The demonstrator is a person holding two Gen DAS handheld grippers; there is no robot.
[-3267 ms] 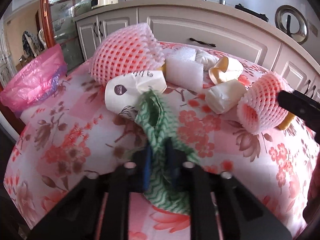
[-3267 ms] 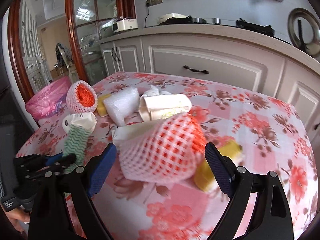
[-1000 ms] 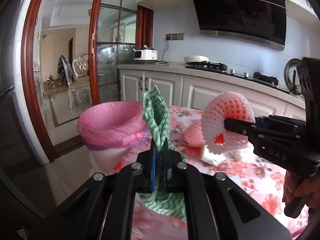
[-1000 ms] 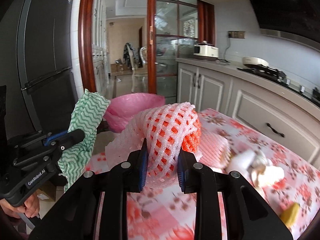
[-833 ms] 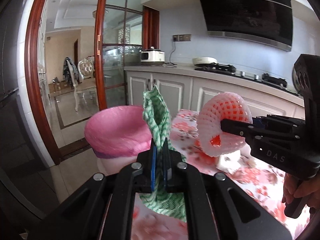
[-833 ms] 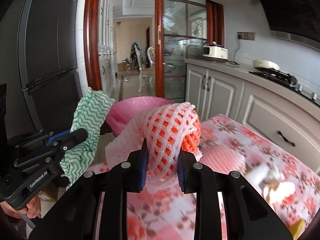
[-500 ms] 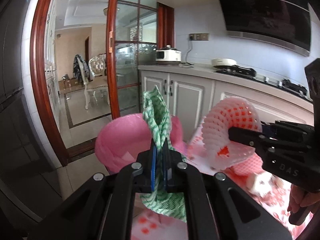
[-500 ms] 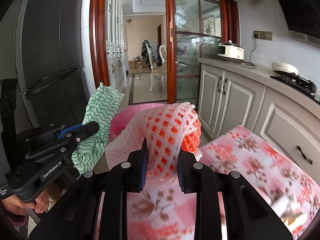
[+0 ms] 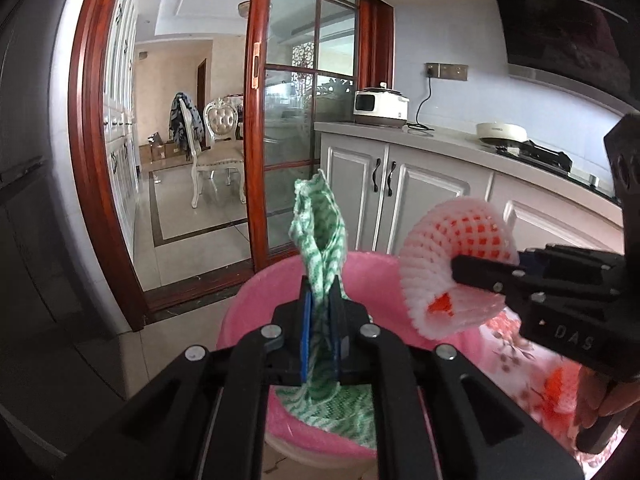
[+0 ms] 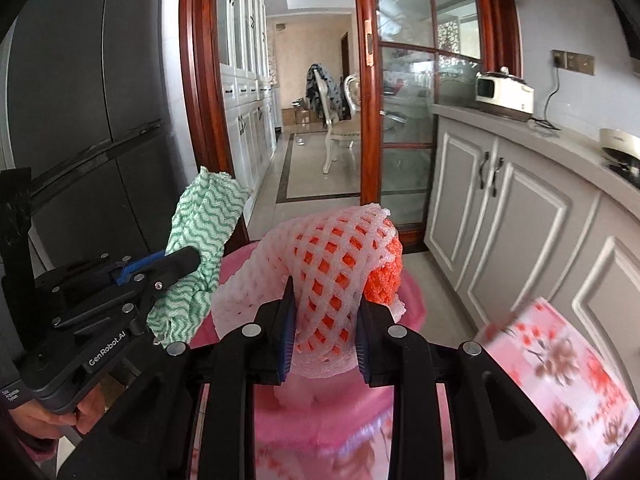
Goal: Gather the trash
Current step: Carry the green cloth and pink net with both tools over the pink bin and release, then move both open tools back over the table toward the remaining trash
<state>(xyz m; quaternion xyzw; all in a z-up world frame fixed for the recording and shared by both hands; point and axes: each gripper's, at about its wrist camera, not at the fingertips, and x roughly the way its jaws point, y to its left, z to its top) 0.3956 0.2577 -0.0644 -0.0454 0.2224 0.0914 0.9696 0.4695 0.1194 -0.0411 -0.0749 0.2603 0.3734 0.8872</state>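
Observation:
My left gripper point(image 9: 321, 296) is shut on a green-and-white wavy cloth point(image 9: 320, 236), held upright over the pink-lined trash bin point(image 9: 260, 304). My right gripper point(image 10: 325, 300) is shut on a white foam fruit net with an orange inside point(image 10: 332, 256), held above the same bin point(image 10: 304, 420). In the left wrist view the net point(image 9: 452, 248) and the right gripper point(image 9: 520, 276) sit to the right of the cloth. In the right wrist view the cloth point(image 10: 200, 232) and the left gripper point(image 10: 176, 268) are at the left.
The table with its pink floral cloth point(image 10: 560, 360) lies at the right, beside the bin. White kitchen cabinets point(image 10: 500, 208) run along the right. A wood-framed glass sliding door point(image 9: 280, 140) and a dark fridge point(image 10: 80, 100) stand behind the bin.
Both grippers have swung left from the table with their loads and now hang over the pink bin. The bin has come nearer and lower in both views.

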